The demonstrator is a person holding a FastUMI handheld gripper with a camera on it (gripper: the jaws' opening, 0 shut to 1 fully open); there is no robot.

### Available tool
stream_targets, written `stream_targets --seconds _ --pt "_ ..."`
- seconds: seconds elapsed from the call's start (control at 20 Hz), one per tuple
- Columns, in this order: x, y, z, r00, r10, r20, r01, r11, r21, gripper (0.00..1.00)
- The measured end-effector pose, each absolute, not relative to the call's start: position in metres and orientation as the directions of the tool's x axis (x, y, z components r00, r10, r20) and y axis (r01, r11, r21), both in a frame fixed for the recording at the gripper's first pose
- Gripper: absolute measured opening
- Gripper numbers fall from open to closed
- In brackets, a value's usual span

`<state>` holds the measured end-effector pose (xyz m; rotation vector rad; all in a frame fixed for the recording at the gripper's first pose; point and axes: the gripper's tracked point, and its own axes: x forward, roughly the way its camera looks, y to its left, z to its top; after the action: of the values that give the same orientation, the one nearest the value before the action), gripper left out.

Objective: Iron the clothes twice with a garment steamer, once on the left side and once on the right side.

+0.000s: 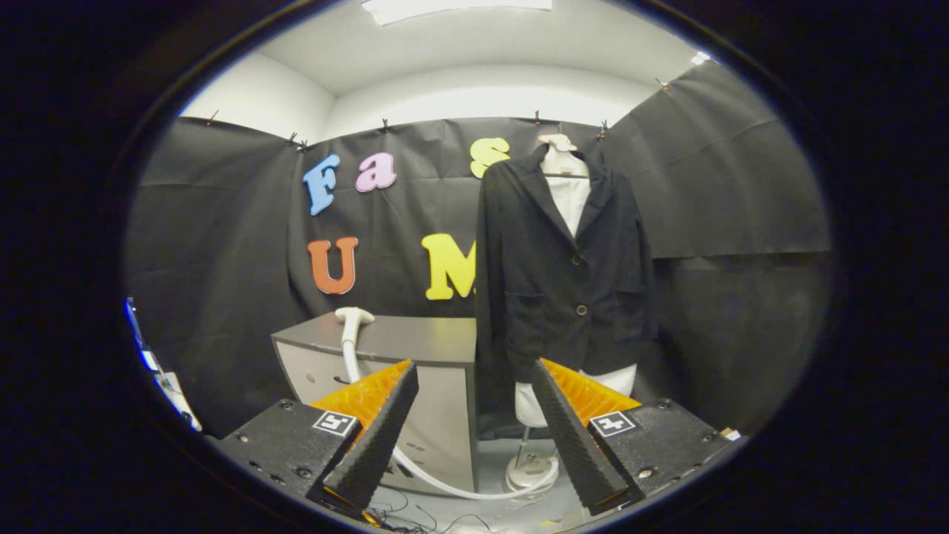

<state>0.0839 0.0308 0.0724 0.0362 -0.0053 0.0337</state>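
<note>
Gripper view: tool (474, 415) hovering with fingers spread apart, gripping nothing. Beyond the left finger, white steamer head (354, 317) lying on a grey cabinet (415, 341), hose (445, 486) trailing to the floor. Beyond the right finger, black jacket (567, 274) hanging on a white mannequin (567, 196).

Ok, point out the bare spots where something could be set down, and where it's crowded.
The gripper is open, fingers apart and holding nothing. Free: the cabinet top, from the steamer head across to the jacket. Crowded: the floor ahead of the fingers, where the steamer hose, the mannequin stand and thin cables lie.
</note>
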Motion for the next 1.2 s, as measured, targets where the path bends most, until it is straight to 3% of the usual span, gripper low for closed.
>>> stream_targets --seconds 0.55,0.9,1.2 --pt "0.253 0.164 0.140 0.955 0.283 -0.083 -0.285 0.958 -0.016 0.99" --pt "0.345 0.269 0.111 0.883 0.412 -0.224 -0.436 0.897 -0.068 0.99" --pt "0.402 0.322 0.055 0.842 0.408 -0.352 -0.472 0.874 -0.117 0.99"
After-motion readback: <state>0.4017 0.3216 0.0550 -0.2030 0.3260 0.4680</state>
